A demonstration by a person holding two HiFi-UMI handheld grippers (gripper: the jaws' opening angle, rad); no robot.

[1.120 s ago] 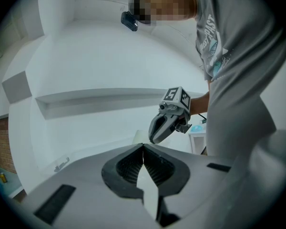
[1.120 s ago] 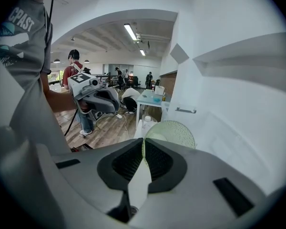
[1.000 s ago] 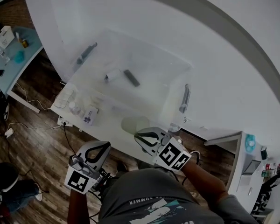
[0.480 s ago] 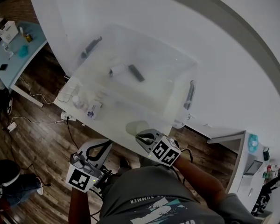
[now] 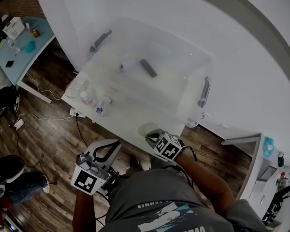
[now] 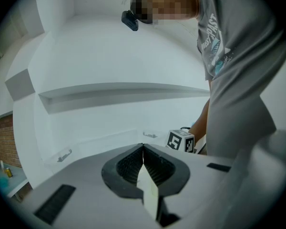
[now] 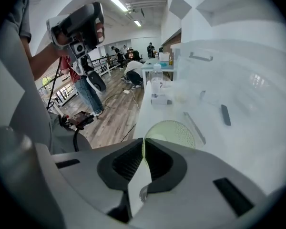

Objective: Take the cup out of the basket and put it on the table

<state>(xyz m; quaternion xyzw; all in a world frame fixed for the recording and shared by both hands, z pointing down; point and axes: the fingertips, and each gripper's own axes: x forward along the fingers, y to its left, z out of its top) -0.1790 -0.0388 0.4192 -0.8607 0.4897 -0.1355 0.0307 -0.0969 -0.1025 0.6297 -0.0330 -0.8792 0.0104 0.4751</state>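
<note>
Two grippers in view. The right gripper [image 7: 144,144] is pinched nearly closed on the thin rim of the cup [image 7: 174,132]. The cup is out of the basket [image 5: 183,108], on the narrow front strip of the table [image 5: 241,91] between basket wall and table edge. The left gripper [image 6: 143,149] has its jaws together and empty. It is held over the floor [image 5: 53,129], off the edge and well apart from the cup. Open tabletop lies right of the basket.

The white table [image 5: 128,127] carries a clear plastic basket [image 5: 181,98], a small bottle [image 5: 87,99] beside a small box [image 5: 102,108], and a pale green cup [image 5: 147,129], seemingly resting at its near edge.
</note>
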